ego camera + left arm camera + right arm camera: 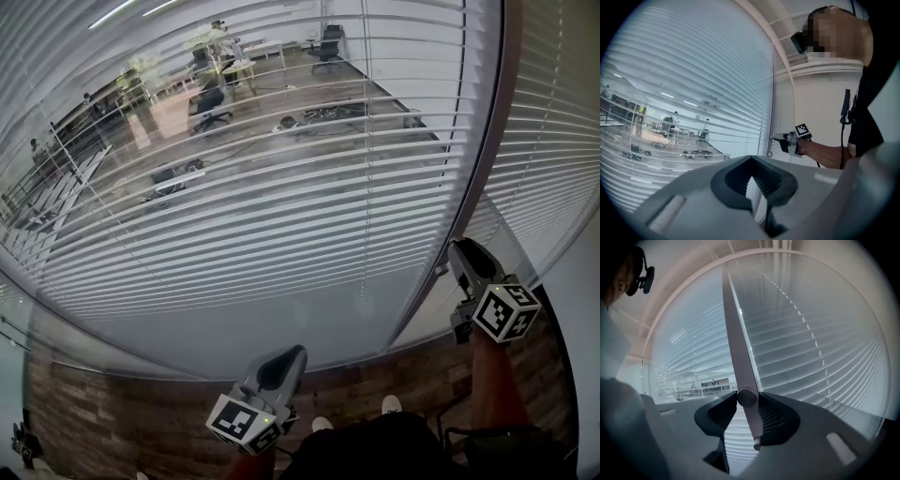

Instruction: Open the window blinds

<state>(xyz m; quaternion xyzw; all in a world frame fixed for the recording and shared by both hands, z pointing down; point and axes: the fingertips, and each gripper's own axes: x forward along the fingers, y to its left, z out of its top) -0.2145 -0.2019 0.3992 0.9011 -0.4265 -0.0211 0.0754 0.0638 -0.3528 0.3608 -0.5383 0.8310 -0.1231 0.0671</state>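
My right gripper (461, 248), at four o'clock in the head view, points level at the blinds (281, 216) filling nine to three, forearm cut off at the bottom edge, jaws pinching the wand (740, 357). The left gripper (284, 358) sits at six o'clock, jaws together on nothing. In that view the wand is lost against the dark frame (487, 141), and its top runs off the right gripper view at twelve.

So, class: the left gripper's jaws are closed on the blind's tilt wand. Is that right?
Not quite. It is the right gripper whose jaws are closed on the blind's tilt wand, as the right gripper view shows; the left gripper has nothing between its jaws.
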